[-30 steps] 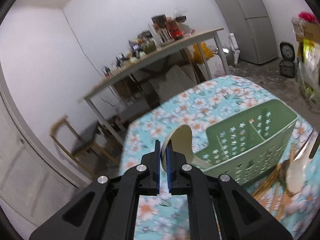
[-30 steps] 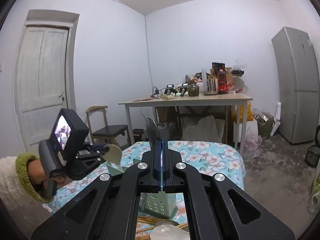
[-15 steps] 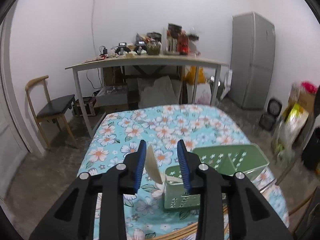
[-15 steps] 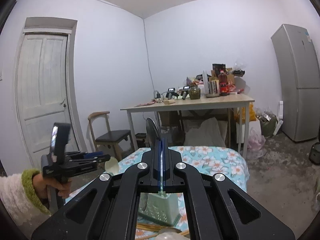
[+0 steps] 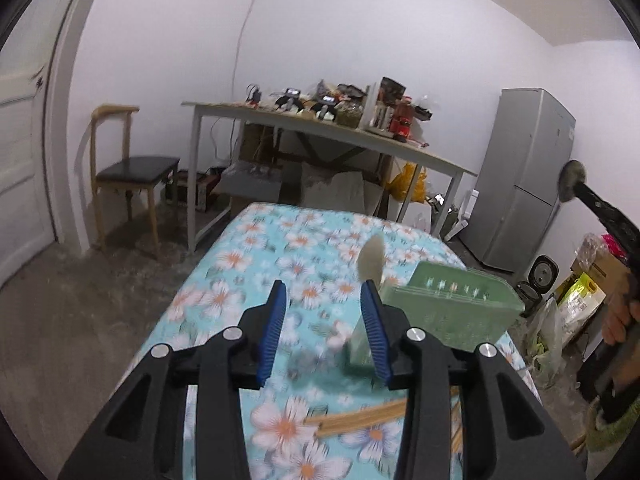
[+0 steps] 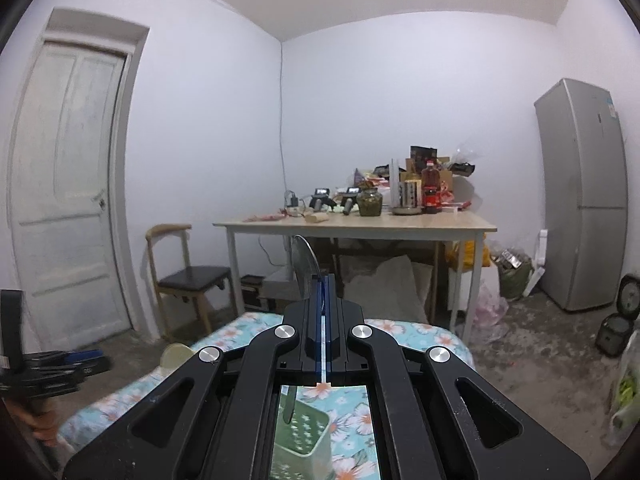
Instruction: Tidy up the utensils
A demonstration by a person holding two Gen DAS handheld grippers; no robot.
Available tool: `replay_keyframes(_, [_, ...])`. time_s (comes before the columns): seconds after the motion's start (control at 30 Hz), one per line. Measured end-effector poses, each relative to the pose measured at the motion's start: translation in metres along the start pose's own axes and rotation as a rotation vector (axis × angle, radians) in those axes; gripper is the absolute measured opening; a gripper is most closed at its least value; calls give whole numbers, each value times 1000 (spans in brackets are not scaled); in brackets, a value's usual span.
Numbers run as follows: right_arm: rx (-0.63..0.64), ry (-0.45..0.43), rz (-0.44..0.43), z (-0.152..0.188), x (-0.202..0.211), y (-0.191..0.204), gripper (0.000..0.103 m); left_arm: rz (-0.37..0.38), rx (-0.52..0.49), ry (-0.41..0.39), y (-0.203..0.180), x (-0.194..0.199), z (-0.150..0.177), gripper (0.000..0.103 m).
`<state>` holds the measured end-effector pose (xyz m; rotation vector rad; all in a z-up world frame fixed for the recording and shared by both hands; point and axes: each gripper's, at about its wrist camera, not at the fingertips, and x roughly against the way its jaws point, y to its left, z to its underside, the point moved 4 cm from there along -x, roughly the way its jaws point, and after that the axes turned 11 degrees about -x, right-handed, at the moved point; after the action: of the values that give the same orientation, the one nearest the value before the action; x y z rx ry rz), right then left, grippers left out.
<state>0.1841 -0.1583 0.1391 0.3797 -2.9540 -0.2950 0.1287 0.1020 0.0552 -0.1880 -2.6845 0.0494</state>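
Observation:
A green slotted utensil holder stands on the floral tablecloth; it also shows low in the right wrist view. A cream spoon stands upright at the holder's left end, bowl up, and shows in the right wrist view. My left gripper is open and empty, just left of the holder. My right gripper is shut on a metal spoon, held above the holder; the spoon also shows at the right of the left wrist view. Wooden chopsticks lie on the cloth.
A wooden chair stands left by the door. A cluttered long table stands behind the floral table. A grey fridge is at the right, with a rice cooker and bags on the floor.
My left gripper opened, let go of the cream spoon standing in the holder, and drew back to the left. My right gripper stays shut on the metal spoon and has risen a little.

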Motion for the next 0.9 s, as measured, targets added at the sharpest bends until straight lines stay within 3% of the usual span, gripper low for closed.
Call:
replay_keyframes(0.33, [70,131,48,63,-35,5,0,76,39,46,-2,9,46,37])
replay_keyframes(0.73, [120,291,69,97,-45,19,0,123,56,62,-9,8,59,37])
replay_keyframes(0.9, [109,306,83,95,-44,18,1,117,53,64,-8,10,60,37])
